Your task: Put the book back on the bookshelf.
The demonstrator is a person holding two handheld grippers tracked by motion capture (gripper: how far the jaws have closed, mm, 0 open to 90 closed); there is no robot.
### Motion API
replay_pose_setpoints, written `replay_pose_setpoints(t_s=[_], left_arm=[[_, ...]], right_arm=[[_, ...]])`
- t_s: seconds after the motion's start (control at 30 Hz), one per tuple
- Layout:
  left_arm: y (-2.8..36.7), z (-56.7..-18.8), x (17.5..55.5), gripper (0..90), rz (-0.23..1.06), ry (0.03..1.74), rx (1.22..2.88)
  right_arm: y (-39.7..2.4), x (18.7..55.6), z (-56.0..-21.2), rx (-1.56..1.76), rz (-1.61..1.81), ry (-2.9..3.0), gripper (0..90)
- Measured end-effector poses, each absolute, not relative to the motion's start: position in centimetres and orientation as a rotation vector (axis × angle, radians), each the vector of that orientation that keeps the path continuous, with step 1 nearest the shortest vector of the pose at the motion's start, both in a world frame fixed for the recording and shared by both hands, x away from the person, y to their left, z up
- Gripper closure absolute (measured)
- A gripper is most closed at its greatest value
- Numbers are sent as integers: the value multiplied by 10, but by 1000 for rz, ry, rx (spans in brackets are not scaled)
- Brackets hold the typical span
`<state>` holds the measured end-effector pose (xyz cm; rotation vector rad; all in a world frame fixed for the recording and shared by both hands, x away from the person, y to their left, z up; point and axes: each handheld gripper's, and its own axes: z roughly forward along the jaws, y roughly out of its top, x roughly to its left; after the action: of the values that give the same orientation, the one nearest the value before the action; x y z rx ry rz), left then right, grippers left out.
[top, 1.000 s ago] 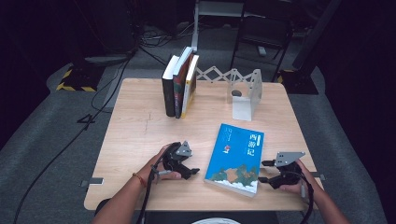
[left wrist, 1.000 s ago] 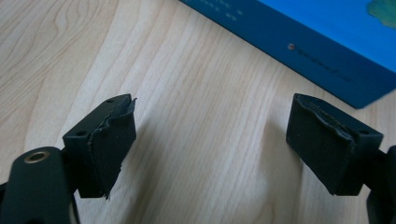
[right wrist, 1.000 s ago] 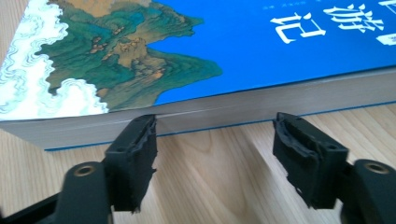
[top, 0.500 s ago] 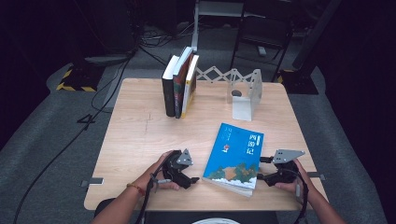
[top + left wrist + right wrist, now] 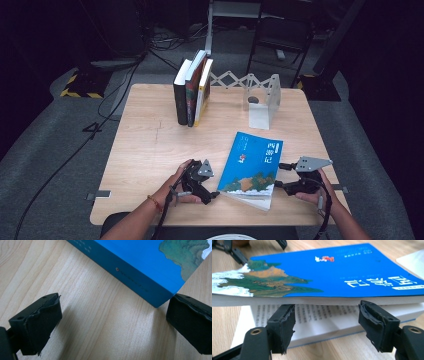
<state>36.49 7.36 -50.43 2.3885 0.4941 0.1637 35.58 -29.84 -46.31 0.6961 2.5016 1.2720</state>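
- Blue book is lying flat near the front edge of the table, toward the front-right corner, cover up, spine facing the left side.
- Left gripper is sitting just beside the book's front-left corner. Jaws are standing wide apart w/ nothing between them, and they've just been opening a bit more. In the left gripper view the book's spine corner is close to one pad, but can't tell if it's touching.
- Right gripper is pointing into the book's page edge from the right. Jaws are partly open, not clamping anything. In the right gripper view the cover plus a chunk of pages is lifted and the lower pages are showing in the gap, prob propped by the pads under it, can't see the contact tho.
- Other books are standing upright at the back edge, left of center, w/ a white bookend well apart from them toward the back-right.
- Progress, imo: early. Looks like they're working on getting the book up off the table, maybe to shelve it w/ the rest. No real grip yet, so grabbing, lifting and placing are all still left.
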Motion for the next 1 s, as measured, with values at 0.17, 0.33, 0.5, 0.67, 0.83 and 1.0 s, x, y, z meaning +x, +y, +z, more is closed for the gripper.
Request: replay_pose_setpoints(t_s=[0.17, 0.33, 0.5, 0.67, 0.83, 1.0], left_arm=[[80, -504, 372, 6, 172, 520, 2389], [91, -502, 379, 17, 180, 555, 2392], [101, -495, 376, 208, 162, 570, 2387], [102, -478, 366, 180, 168, 563, 2285], [80, -467, 355, 171, 174, 501, 2252], [53, -461, 344, 187, 174, 452, 2232]], right_arm=[[-290, 358, -456, 694, 1253, 2469, 290], [-279, 358, -452, 695, 1241, 2435, 287], [-276, 359, -448, 711, 1259, 2405, 283], [-273, 360, -446, 714, 1261, 2391, 279], [-270, 362, -443, 720, 1264, 2374, 279], [-268, 363, -442, 729, 1258, 2366, 274]])
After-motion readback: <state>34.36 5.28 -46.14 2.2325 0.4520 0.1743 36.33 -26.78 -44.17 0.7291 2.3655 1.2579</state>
